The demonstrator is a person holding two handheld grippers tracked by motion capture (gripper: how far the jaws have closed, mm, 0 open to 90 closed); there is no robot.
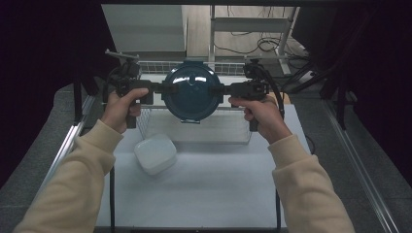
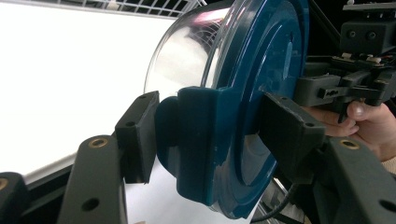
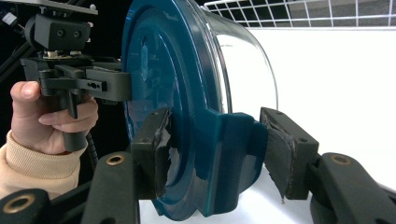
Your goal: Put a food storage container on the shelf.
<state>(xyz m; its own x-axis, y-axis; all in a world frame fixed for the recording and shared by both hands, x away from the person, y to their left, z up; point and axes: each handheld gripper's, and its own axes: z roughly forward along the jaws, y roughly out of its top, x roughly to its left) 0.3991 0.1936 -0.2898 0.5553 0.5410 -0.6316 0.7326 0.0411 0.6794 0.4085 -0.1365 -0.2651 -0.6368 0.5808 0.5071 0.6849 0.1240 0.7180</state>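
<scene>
Above the far half of the white table [image 1: 204, 194], over the white wire basket [image 1: 194, 127] that stands there, I hold a round clear glass container with a dark blue plastic lid [image 1: 193, 92], carried in the air between my two grippers. My left gripper [image 1: 155, 89] clamps the blue side tab at the left rim of the lid, and my right gripper [image 1: 226, 90] clamps the matching tab at the right rim. In the left gripper view the jaws stand on both sides of the thick tab and press on it; in the right gripper view it is the same, and one pad [image 3: 161, 154] looks worn and torn.

So the container lies exactly between the two hands, on the line from one gripper to the other, and neither hand is nearer. Its lid faces me and the glass body points away, toward the basket side. I judge that the next move must keep both hands together, otherwise the container can twist in the grip.

Near the front left corner of the basket a small white rounded plastic box [image 1: 155, 153] rests on the table. Beyond the far edge I see a grey floor [image 1: 272, 48] with cables, and the room around is dark.
</scene>
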